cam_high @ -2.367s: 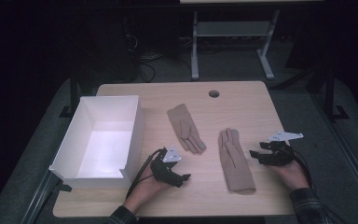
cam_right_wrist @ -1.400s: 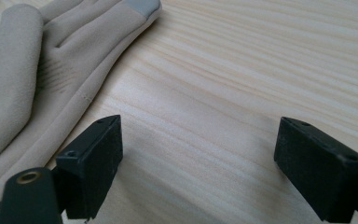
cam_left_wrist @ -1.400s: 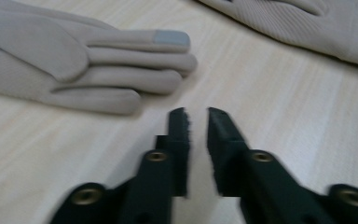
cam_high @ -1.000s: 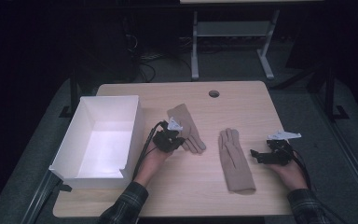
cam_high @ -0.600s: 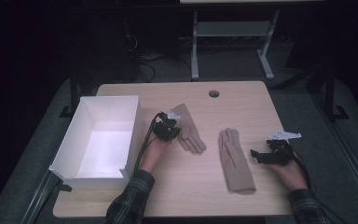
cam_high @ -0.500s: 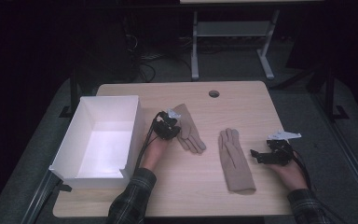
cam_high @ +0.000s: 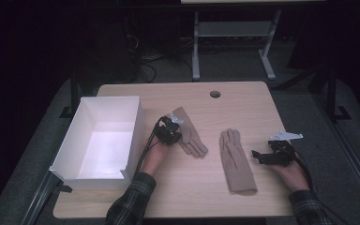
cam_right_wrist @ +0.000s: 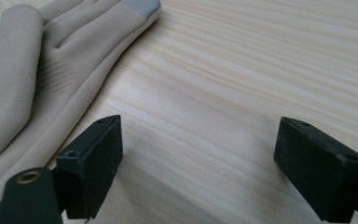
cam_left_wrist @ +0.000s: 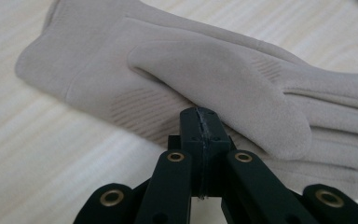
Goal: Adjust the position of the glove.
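No readable text, labels or numbers on anything.

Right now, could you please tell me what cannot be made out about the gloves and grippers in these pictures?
- Left gripper, left gripper view: the jaws are shut at the left glove; whether fabric is pinched is hidden by them.
- Left glove, high view: partly covered by the left gripper.
- Right glove, right gripper view: cuff cut off by the frame edge.
- White box, high view: near inside wall hidden.
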`<state>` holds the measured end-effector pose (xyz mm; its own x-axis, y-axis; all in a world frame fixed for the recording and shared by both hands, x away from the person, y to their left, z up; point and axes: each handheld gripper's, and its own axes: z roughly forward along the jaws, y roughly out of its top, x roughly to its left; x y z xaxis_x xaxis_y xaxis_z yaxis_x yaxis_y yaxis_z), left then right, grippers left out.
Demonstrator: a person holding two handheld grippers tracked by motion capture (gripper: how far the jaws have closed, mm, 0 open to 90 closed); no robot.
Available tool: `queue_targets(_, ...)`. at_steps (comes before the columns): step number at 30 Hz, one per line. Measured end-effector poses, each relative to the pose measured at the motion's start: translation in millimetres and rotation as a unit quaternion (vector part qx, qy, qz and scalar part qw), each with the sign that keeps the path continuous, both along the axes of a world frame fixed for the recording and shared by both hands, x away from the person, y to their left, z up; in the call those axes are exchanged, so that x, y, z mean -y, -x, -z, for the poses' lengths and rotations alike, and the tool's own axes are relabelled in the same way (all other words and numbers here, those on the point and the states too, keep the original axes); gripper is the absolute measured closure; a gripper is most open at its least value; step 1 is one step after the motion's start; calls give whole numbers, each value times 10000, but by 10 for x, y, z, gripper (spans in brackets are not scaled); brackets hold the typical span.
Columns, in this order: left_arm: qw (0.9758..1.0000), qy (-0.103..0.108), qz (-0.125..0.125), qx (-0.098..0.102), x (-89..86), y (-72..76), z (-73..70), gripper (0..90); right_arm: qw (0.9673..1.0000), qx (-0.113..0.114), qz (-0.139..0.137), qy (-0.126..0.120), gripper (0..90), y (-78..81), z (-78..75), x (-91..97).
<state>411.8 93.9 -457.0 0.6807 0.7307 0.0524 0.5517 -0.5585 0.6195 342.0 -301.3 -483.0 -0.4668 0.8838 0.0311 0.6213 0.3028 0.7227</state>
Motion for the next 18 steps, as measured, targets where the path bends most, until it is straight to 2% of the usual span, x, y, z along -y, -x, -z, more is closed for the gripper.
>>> queue_targets(9, 9993, 210, 100, -308, -33, 218, -19, 898, 10000, 0, 1, 0, 151, 0, 0, 0)
queue_targets(13, 9986, 247, 196, -428, -29, 329, -31, 898, 10000, -1, 1, -1, 151, 0, 0, 0)
queue_targets(18, 9981, 201, 333, -480, -3, 443, -42, 898, 10000, 0, 0, -1, 151, 0, 0, 0)
